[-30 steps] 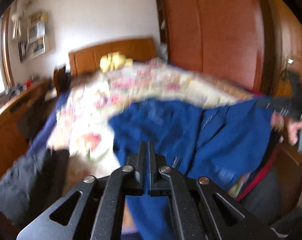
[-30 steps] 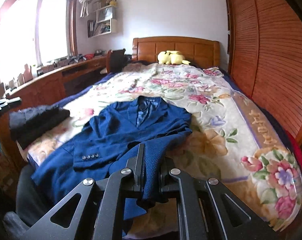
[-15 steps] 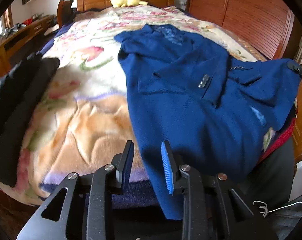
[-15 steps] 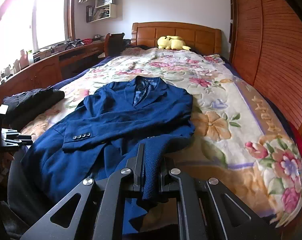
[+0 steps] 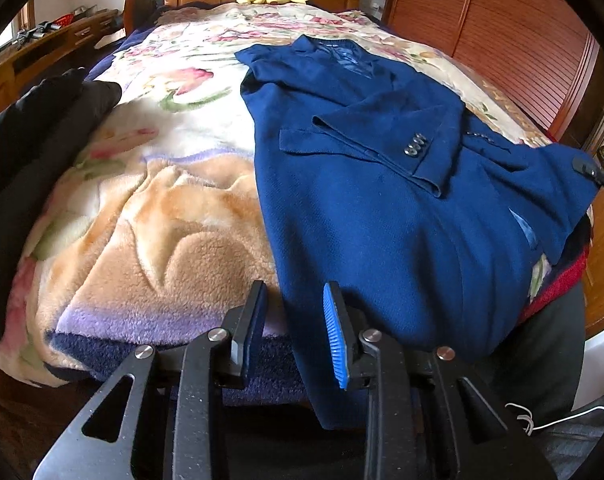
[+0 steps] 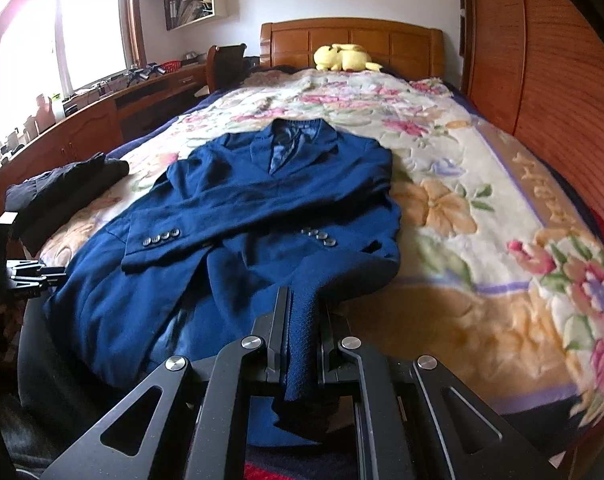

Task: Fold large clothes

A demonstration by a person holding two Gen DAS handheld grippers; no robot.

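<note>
A navy blue suit jacket [image 5: 381,184] lies front up on the floral blanket [image 5: 162,208], both sleeves folded across its chest, its hem hanging over the foot of the bed. My left gripper [image 5: 294,312] is open and empty, its fingers just off the jacket's lower left hem. My right gripper [image 6: 302,316] is shut on the jacket's [image 6: 242,216] lower right hem corner and holds it slightly raised. The left gripper also shows at the left edge of the right wrist view [image 6: 18,272].
A folded black garment [image 5: 26,136] lies on the bed's left side, also in the right wrist view [image 6: 62,184]. A yellow plush toy [image 6: 341,58] sits by the wooden headboard. A wooden desk [image 6: 94,120] runs along the left. A wooden wardrobe [image 6: 549,80] stands on the right.
My left gripper has opened and let go of the jacket's hem. The jacket has come down and now lies flat on the bed. The right gripper keeps its hold.
</note>
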